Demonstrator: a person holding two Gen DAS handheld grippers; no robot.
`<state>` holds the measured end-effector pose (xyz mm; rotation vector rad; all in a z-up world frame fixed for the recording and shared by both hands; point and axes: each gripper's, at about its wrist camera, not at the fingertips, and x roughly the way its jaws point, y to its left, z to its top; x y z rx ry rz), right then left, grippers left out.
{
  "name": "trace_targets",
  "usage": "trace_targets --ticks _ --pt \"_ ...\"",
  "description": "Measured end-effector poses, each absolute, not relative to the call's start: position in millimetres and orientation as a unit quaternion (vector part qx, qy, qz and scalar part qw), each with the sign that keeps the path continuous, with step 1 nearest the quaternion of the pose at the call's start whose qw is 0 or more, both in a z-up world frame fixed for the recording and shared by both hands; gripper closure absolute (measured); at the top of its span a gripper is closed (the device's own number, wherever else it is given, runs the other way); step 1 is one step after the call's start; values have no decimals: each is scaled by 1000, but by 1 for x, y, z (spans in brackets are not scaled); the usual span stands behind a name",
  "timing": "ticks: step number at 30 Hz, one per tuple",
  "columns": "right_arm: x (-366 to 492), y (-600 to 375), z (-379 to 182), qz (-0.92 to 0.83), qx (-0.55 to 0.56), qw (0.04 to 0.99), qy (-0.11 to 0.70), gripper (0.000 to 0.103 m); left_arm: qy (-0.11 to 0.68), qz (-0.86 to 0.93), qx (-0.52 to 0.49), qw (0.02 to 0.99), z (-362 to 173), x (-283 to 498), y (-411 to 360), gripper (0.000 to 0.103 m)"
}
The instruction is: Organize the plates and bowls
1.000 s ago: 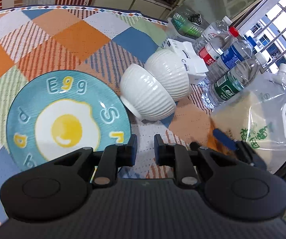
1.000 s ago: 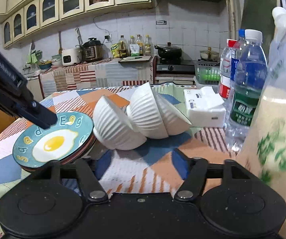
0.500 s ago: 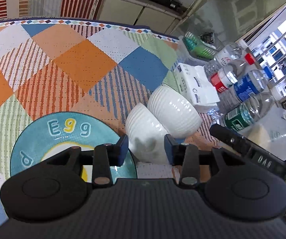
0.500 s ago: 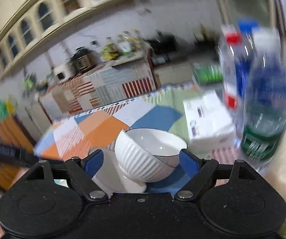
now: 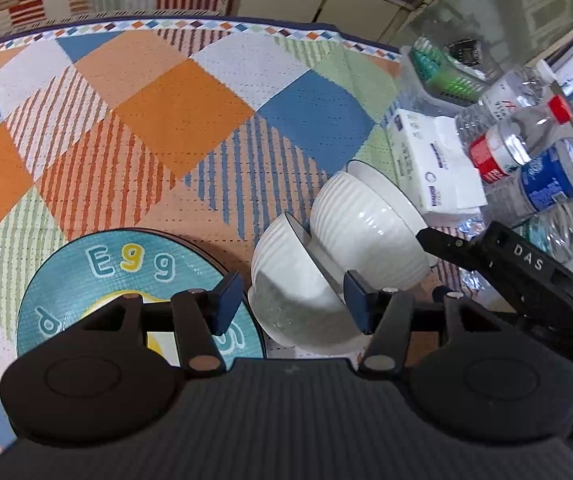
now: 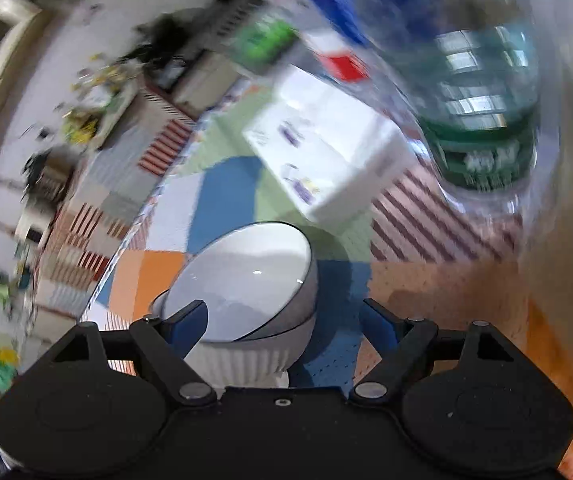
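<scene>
My left gripper is opening around the near white ribbed ceramic bowl, tilted at 3 o'clock of the egg-print teal plate. My right gripper, unclenched, straddles the far bowl; I should centre before clamping.

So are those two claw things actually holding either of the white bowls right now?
No, nothing is held. The left gripper is opening its jaws around the near bowl; the right gripper straddles the far bowl, not pressing.
</scene>
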<state>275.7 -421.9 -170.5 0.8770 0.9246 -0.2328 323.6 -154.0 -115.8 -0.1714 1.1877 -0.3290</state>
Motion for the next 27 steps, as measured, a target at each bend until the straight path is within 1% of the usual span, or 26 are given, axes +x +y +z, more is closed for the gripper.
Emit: trace_targets --ticks 3,5,6,7,8,9,10,11,12,14,15,21,27 --pt "279 -422 -182 -121 441 774 438 17 563 -136 -84 811 -117 327 -156 52" --pt "280 -426 -192 -130 465 752 448 21 569 -126 -88 808 -120 330 -156 54" --pt "280 -425 -196 -134 469 748 450 23 572 -124 -96 805 -121 331 -155 58" --pt "281 -423 -198 -136 469 747 451 31 576 -127 -106 801 -123 332 -155 66" --pt "281 -421 -200 -135 476 744 450 37 578 -133 -112 798 -123 333 -155 69" --pt "280 -422 -204 -131 489 736 449 41 578 -133 -110 798 -122 333 -156 69" --pt "280 -421 -208 -127 501 729 449 48 577 -132 -103 800 -122 332 -159 70" --pt "280 -421 -211 -127 510 721 451 58 576 -131 -96 801 -121 332 -161 71" --pt "282 -422 -214 -128 517 715 453 59 576 -128 -95 802 -121 332 -162 71" --pt "282 -421 -220 -136 517 711 457 72 579 -118 -102 801 -121 333 -162 71" --pt "283 -421 -222 -132 513 712 460 75 578 -115 -104 801 -121 334 -162 71" --pt "279 -418 -219 -79 488 745 449 78 579 -113 -99 801 -129 336 -163 65" --pt "285 -420 -217 -32 462 758 460 78 552 -149 -89 815 -131 331 -156 68"
